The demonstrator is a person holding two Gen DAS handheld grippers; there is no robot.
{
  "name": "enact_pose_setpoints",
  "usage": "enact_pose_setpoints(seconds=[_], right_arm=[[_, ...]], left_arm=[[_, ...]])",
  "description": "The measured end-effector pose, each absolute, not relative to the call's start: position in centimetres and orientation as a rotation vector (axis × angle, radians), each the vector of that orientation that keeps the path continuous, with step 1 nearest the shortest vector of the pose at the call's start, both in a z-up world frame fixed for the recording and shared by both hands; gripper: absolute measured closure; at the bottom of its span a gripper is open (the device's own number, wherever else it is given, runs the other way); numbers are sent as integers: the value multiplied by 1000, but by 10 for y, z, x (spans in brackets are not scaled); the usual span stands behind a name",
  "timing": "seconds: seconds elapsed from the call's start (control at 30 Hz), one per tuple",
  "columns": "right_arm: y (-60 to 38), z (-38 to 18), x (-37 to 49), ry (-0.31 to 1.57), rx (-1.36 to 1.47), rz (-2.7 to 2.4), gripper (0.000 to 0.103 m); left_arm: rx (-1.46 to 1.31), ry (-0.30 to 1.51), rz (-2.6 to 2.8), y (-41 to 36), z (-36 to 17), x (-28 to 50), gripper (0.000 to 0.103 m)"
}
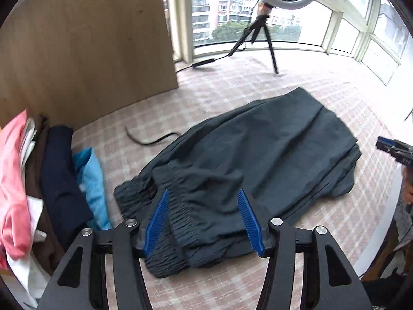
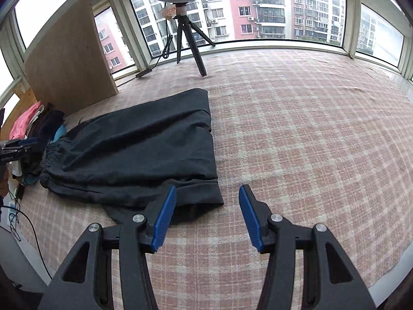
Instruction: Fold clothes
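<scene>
A pair of dark shorts (image 1: 258, 155) lies spread on the pink-and-white checked cloth (image 2: 296, 129) that covers the work surface, folded over on itself so that layered edges show along one side. Its gathered elastic waistband (image 1: 144, 196) points toward the left side of the scene, and the leg hems (image 2: 206, 196) lie toward the right. The left gripper (image 1: 204, 217) hangs low over the waistband end, tilted forward and down, its blue pads (image 1: 157, 219) spread wide with the bunched waistband showing between them; whether the tips touch the fabric cannot be told. The right gripper (image 2: 206, 217) is held the same way at the near right corner of the shorts, also wide apart: its left pad (image 2: 165, 217) overlaps the hem edge, while its right pad (image 2: 250, 217) stands over bare checked cloth. In the left wrist view the right gripper shows at the far right edge, with part of the person's hand (image 1: 407, 188) behind it. Left of the waistband a pile of clothes (image 1: 51, 180) in pink, white, brown, navy and light blue rests against an upright wooden board (image 1: 90, 38). A loose dark cord (image 1: 149, 139) lies on the cloth between board and shorts. Farther off a ring light on a small tripod (image 2: 191, 38) stands before the curved windows (image 2: 271, 13).
</scene>
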State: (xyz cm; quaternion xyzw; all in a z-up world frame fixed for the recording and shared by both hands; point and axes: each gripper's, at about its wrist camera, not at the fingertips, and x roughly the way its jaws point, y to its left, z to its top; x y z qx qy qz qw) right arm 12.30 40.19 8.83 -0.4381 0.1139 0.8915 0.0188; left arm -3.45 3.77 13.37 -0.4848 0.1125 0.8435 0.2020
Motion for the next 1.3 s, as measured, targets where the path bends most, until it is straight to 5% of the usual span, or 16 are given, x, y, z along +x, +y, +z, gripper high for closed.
enact_pose_setpoints(seconds=[0.27, 0.43, 0.7, 0.97, 1.03, 1.1, 1.3], right_arm=[[419, 60, 93, 73, -1544, 2976, 55], [427, 38, 71, 22, -1685, 3038, 80], [422, 24, 60, -55, -1701, 3163, 77], [431, 27, 62, 13, -1615, 3212, 97], [431, 29, 64, 16, -1587, 3221, 98], [432, 31, 66, 18, -1558, 3229, 98], [426, 44, 73, -64, -1502, 3231, 99]], left_arm=[[-1290, 469, 2082, 208, 142, -105, 49], [-1364, 550, 1979, 288, 108, -137, 49], [-1443, 610, 1891, 350, 75, -178, 45], [-1551, 582, 1765, 377, 36, -209, 45], [-1547, 587, 1764, 376, 32, -210, 50], [-1541, 568, 1788, 371, 34, -210, 80], [-1501, 516, 1836, 359, 46, -208, 102]])
